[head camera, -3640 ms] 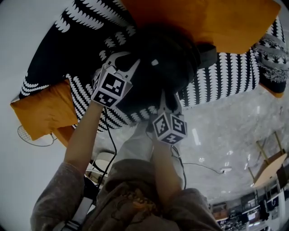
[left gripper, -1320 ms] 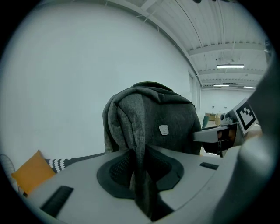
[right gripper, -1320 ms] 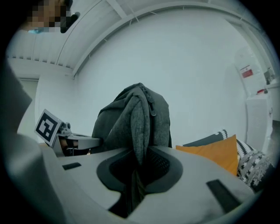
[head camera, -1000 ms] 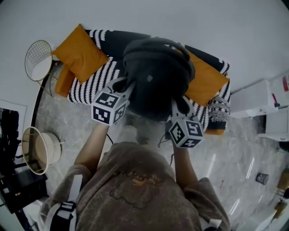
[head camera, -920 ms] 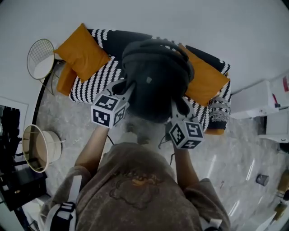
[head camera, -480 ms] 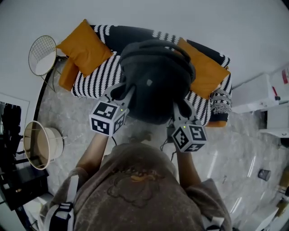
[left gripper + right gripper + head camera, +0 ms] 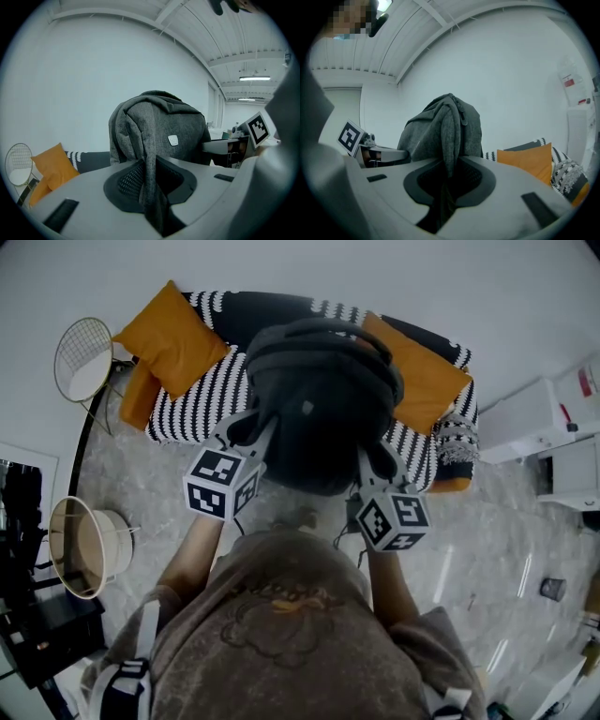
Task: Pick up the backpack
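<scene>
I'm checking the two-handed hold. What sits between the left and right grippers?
The dark grey backpack hangs between the left gripper and right gripper, each clamped on its fabric; the head view shows it.

Even, soft indoor light, strong fisheye bending (dark vignetted corners), close foreground blurred

A plain white wall (image 7: 309,263) backs a low sofa with a black-and-white patterned cover (image 7: 202,399). A loose orange cushion (image 7: 169,334) lies at its left end and a second orange cushion (image 7: 422,371) toward its right. The floor (image 7: 141,484) is pale grey marbled stone. A round white wire-mesh frame (image 7: 82,357) stands beside the sofa's left end, and a white cabinet (image 7: 539,418) stands at the right. Strip lights (image 7: 255,78) glow on a white ribbed ceiling (image 7: 234,42).
</scene>
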`<state>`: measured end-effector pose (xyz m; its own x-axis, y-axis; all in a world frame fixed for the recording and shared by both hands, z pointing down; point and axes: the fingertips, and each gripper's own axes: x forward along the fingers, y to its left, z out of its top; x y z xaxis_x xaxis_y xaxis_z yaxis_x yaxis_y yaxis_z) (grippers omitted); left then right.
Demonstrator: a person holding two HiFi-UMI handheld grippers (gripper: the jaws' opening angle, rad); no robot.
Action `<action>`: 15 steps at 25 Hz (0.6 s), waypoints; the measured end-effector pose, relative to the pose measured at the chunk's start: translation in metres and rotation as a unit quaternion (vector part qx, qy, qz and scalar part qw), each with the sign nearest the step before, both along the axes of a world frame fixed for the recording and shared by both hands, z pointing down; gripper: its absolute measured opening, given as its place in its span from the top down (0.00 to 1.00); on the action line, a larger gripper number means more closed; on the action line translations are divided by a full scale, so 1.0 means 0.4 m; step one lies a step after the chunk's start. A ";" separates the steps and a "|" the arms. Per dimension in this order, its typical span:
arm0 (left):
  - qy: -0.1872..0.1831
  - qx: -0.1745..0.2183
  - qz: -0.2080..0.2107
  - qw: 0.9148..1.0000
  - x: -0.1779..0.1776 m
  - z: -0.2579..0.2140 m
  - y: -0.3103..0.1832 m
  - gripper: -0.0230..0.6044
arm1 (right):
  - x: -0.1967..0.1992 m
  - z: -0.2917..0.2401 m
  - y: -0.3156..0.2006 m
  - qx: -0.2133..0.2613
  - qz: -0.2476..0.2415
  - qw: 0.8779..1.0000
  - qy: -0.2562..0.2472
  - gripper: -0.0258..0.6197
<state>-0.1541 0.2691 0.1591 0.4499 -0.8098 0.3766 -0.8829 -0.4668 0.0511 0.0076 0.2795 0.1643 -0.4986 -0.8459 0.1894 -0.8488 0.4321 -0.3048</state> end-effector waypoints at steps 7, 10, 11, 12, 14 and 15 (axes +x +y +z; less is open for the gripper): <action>-0.003 -0.006 0.003 1.000 0.004 0.009 0.013 0.87 | 0.004 0.006 0.010 -0.003 -0.002 1.000 0.000 0.88; -0.006 -0.008 -0.001 1.000 0.004 0.013 0.017 0.87 | 0.004 0.011 0.011 -0.005 -0.004 1.000 0.000 0.88; -0.007 -0.008 -0.001 1.000 0.005 0.014 0.017 0.87 | 0.004 0.013 0.010 -0.005 -0.005 1.000 -0.001 0.88; -0.008 -0.009 -0.002 1.000 0.005 0.015 0.015 0.87 | 0.004 0.014 0.008 -0.006 -0.006 1.000 -0.001 0.88; -0.010 -0.010 -0.003 1.000 0.005 0.018 0.010 0.87 | 0.004 0.017 0.003 -0.006 -0.008 1.000 -0.003 0.88; -0.011 -0.011 -0.004 1.000 0.005 0.019 0.007 0.87 | 0.004 0.018 0.001 -0.006 -0.008 1.000 -0.003 0.88</action>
